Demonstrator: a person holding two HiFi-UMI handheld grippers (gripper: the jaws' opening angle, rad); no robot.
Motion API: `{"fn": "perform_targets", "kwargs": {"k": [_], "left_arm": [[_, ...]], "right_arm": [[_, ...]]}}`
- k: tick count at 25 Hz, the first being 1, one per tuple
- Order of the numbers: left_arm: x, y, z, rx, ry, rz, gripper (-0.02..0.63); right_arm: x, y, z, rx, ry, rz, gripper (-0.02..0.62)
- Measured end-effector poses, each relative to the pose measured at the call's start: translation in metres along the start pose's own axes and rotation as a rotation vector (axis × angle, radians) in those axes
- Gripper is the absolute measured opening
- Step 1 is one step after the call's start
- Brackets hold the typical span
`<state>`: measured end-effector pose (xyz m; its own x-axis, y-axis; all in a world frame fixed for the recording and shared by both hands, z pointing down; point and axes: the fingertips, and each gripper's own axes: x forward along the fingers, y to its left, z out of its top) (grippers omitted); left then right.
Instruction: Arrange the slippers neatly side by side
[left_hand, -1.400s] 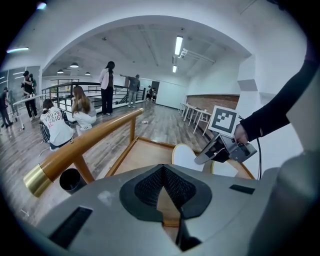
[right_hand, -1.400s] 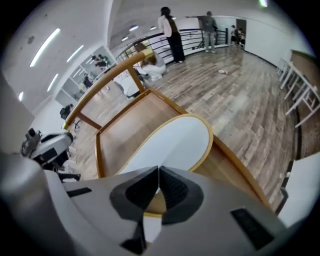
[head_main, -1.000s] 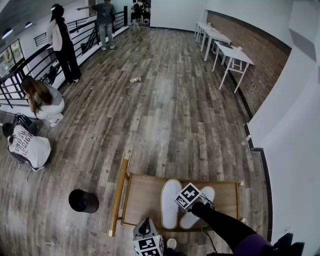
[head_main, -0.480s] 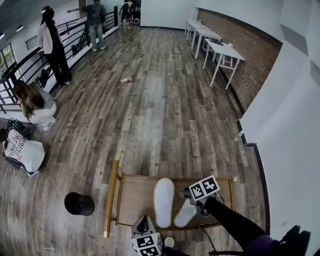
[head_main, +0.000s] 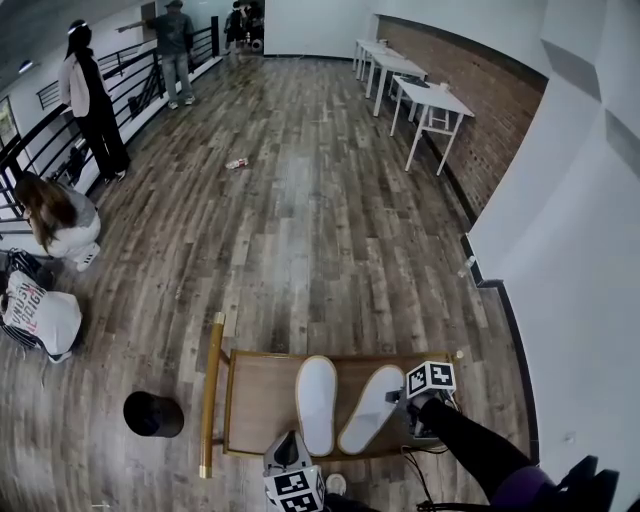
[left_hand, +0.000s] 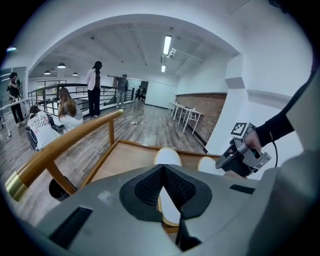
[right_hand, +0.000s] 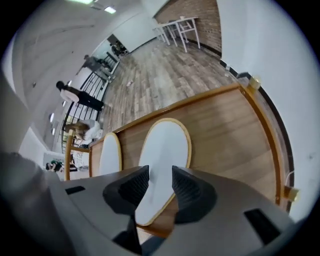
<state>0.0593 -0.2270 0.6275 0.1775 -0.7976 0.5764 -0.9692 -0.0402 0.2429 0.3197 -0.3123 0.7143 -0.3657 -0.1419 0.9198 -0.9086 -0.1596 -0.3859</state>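
Right tongs stand spread and empty over the near end of the right slipper. It lies slanted on the wooden cart top, its near end close to the straight left slipper. Left tongs, pressed together, hold nothing at the cart's near edge.

Wooden rimmed cart on plank floor, on it white left slipper straight, right slipper slanted
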Motion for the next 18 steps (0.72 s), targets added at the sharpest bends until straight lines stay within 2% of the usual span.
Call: {"fn": "perform_targets", "kwargs": {"k": [3,9,10,11,18], "left_arm": [[0.002,-0.002,-0.001,0.007,0.003,-0.003,-0.002],[0.004,-0.005,0.001,0.019,0.004,-0.01,-0.002],[0.004,-0.005,0.001,0.021,0.005,-0.011,-0.002],[0.003,-0.005,0.002,0.022,0.005,-0.011,-0.002],[0.005,-0.01,0.0,0.029,0.009,-0.018,-0.002]], "right_arm": [[0.007,0.001,-0.006,0.077,0.003,0.042,0.12],[0.019,0.006,-0.018,0.116,0.031,0.063,0.118],[0.019,0.008,-0.02,0.098,0.031,0.067,0.094],[0.018,0.01,-0.02,0.067,0.031,0.07,0.016],[0.015,0.05,-0.008,-0.313,0.132,0.066,0.015]]}}
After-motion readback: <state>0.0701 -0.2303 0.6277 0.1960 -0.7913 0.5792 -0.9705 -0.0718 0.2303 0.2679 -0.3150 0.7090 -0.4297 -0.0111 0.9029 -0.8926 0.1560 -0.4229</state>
